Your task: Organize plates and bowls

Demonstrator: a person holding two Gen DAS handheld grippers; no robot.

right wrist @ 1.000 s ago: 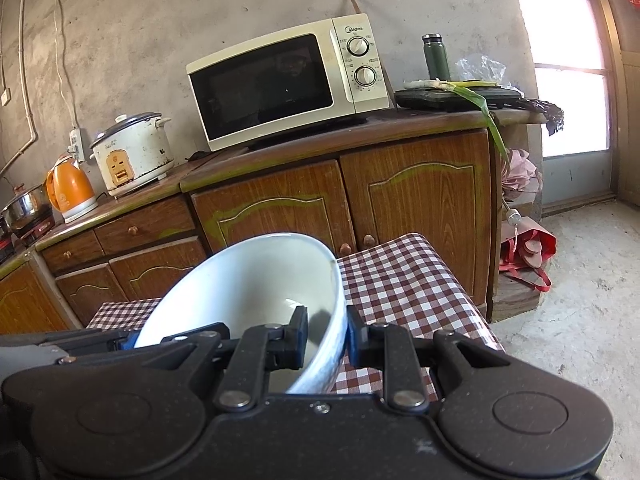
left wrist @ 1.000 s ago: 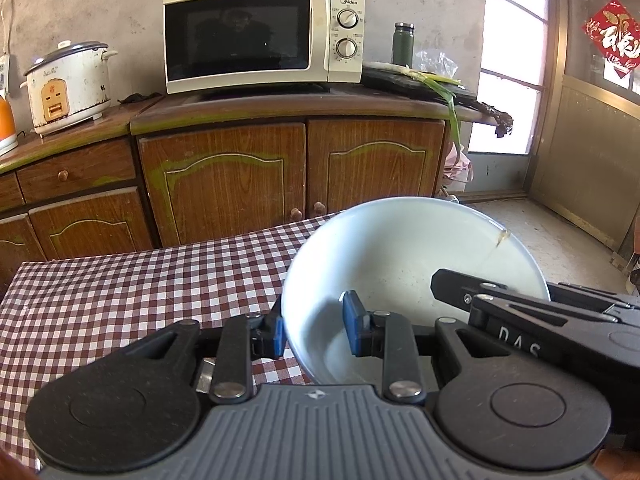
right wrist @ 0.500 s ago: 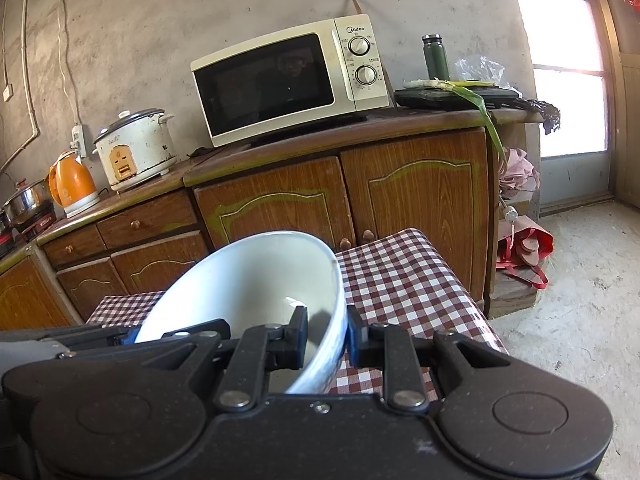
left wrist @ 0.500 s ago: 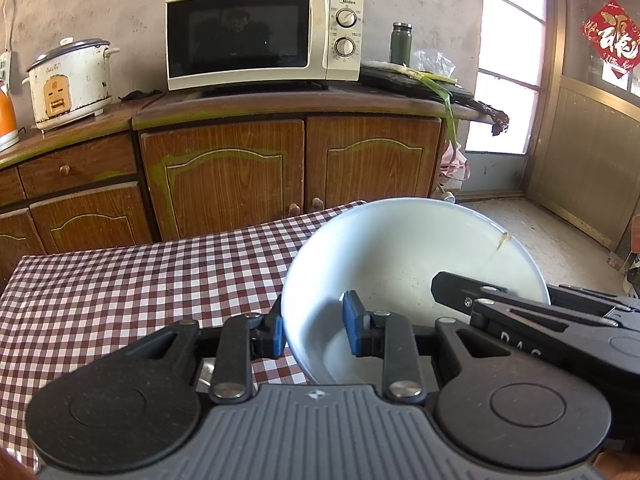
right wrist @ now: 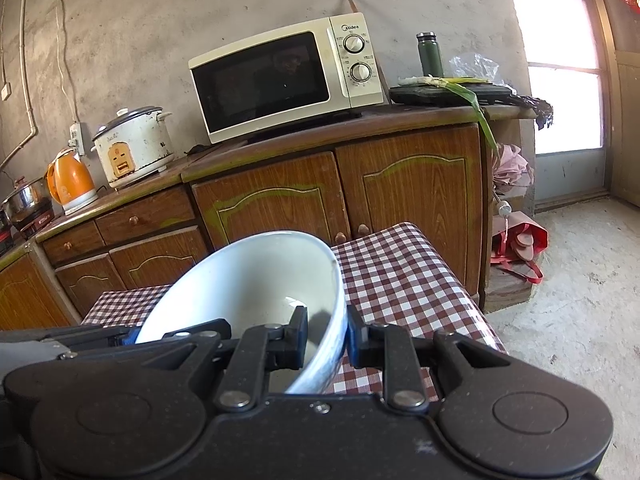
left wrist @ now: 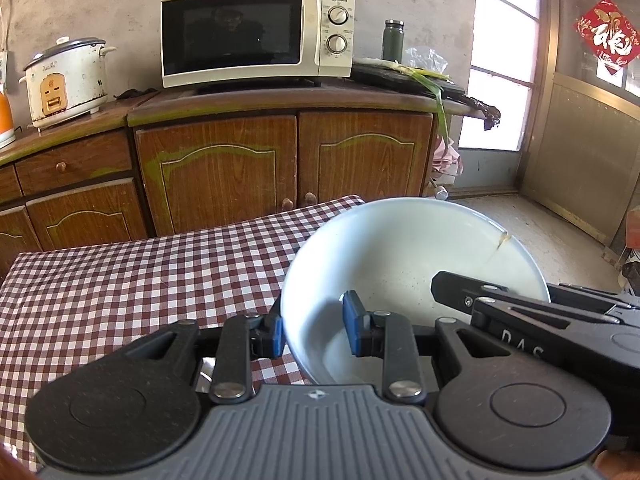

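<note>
bowl: large white bowl (left wrist: 404,264), tilted, held above the near right part of the checked tablecloth (left wrist: 120,280), gripped on opposite sides of its rim by both grippers.
left gripper: left gripper (left wrist: 314,330) clamped on the bowl's left rim, one blue pad outside the wall, the other inside.
right gripper: right gripper (right wrist: 326,338) clamped on the bowl's right rim, one finger inside, the other against the outer wall.
only in left view: brown crack mark (left wrist: 502,240) at the far rim of the bowl; red paper ornament (left wrist: 608,34) on the door; right gripper seen from the side, reaching into the bowl.
only in right view: orange kettle (right wrist: 70,180) in full and a steel pot (right wrist: 24,198) at the counter's left end; red bag (right wrist: 520,246) on the floor beside the cabinet; left gripper only as a dark bar at the lower left.
shared background: microwave (left wrist: 256,32), rice cooker (left wrist: 66,80) and green flask (left wrist: 392,40) on the wooden cabinet (left wrist: 280,164).
hidden or cut off: bowl's underside and near rim covered by the gripper bodies; hands holding the grippers out of sight.
bowl contents: looks empty, though the bottom is partly masked by fingers and shadow, so hard to be sure.
flask tray: dark tray (right wrist: 452,94) with a green leek lying across it, leaf hanging over the counter edge.
</note>
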